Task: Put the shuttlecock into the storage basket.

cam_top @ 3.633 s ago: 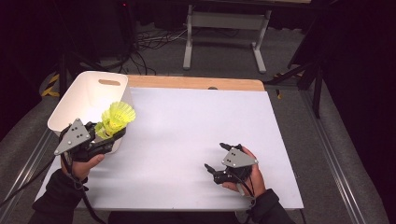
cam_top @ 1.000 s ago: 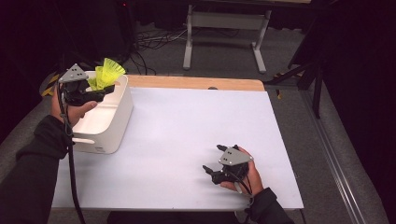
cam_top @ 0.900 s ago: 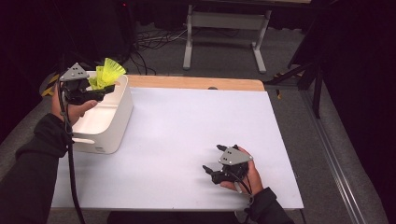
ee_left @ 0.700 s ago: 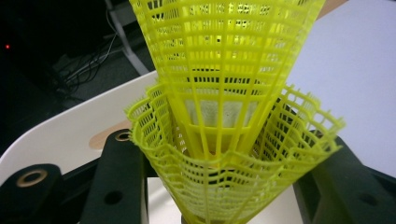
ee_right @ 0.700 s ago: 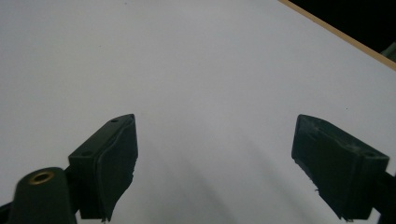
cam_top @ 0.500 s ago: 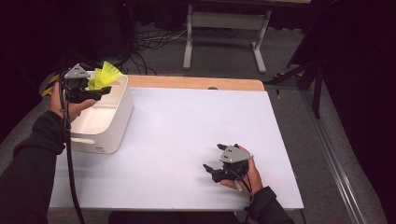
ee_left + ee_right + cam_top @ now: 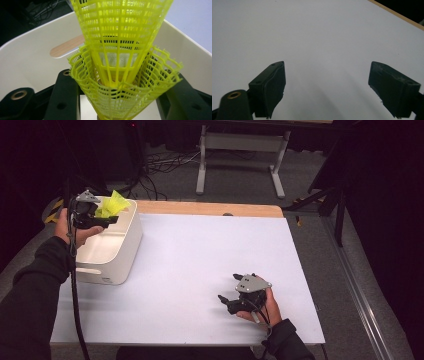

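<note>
Two yellow mesh shuttlecocks (image 7: 113,204), one nested inside the other (image 7: 120,57), are clamped in my left gripper (image 7: 102,219), which hangs over the far end of the white bin (image 7: 125,251). In the left gripper view the black fingers (image 7: 63,97) press on both sides of the yellow skirts, with the bin's inside wall (image 7: 30,52) behind. My right gripper (image 7: 229,293) rests low over the white table (image 7: 200,255) near its front right, open, with nothing between its fingers (image 7: 272,85).
The bin stands at the table's left edge, its handle slot (image 7: 66,46) in the far wall. A wooden strip (image 7: 210,209) runs along the table's far edge. Beyond it are a metal stand (image 7: 240,155) and cables (image 7: 165,165) on the floor.
My left gripper has carried the shuttlecocks from the table's left front up and back over the bin's far end, drifting slightly left in the last second. The right gripper has stayed put.
</note>
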Action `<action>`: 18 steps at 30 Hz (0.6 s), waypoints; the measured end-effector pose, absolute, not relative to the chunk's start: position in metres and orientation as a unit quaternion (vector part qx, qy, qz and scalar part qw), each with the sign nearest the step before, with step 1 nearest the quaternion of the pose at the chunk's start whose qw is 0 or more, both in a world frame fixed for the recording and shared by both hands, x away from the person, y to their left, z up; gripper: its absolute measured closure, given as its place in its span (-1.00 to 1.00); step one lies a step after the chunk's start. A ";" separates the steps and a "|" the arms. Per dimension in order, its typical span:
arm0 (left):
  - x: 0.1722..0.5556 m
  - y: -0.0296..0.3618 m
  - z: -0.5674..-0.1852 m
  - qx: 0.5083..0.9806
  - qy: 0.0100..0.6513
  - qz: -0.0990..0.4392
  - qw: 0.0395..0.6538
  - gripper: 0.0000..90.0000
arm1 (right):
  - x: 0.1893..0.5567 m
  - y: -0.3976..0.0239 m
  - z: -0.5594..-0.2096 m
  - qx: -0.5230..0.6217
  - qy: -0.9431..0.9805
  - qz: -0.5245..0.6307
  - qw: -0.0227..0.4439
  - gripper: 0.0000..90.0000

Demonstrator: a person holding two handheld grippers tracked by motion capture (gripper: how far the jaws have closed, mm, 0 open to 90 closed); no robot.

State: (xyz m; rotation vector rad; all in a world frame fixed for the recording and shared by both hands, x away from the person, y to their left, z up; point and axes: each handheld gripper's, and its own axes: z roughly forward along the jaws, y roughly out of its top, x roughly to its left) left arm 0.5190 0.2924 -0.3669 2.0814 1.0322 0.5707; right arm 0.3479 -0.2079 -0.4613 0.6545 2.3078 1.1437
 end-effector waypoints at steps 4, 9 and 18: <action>0.522 0.290 -0.370 0.817 0.406 0.215 0.349 0.21 | 0.347 -0.210 -0.459 0.240 0.841 0.421 0.241 -0.66; 0.523 0.288 -0.374 0.823 0.411 0.205 0.335 0.19 | 0.350 -0.211 -0.461 0.250 0.838 0.427 0.229 -0.66; 0.527 0.283 -0.379 0.837 0.410 0.198 0.302 0.20 | 0.353 -0.213 -0.463 0.257 0.838 0.428 0.219 -0.67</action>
